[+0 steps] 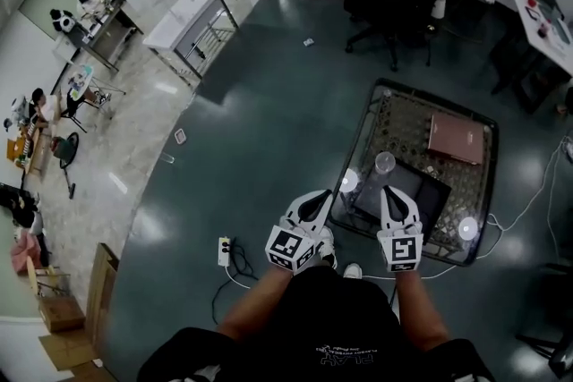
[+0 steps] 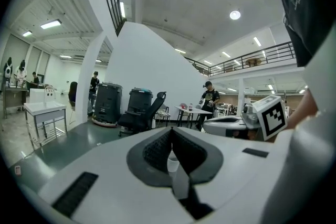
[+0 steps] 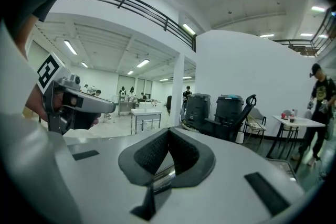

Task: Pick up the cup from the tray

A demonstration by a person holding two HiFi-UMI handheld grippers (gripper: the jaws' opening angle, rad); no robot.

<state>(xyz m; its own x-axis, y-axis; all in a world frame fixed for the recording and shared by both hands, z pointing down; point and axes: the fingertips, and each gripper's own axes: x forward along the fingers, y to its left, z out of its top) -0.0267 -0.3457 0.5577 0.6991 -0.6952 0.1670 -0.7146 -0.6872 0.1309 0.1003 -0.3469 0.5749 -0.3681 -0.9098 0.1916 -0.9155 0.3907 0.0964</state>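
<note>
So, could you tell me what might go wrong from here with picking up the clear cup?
Both the left gripper and right gripper are shut, so reaching in unopened could topple the clear cup. A knocked cup might slide off the dark tray onto the glass-topped table.

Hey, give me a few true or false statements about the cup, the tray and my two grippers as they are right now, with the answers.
1. The left gripper and the right gripper are both shut with nothing between the jaws. True.
2. The right gripper is holding the cup. False: the cup stands untouched near the far left corner of the tray, ahead of both grippers.
3. A reddish book lies on the glass table beyond the tray. True.
4. The cup lies on its side. False: it stands upright, with its opening facing up.
</note>
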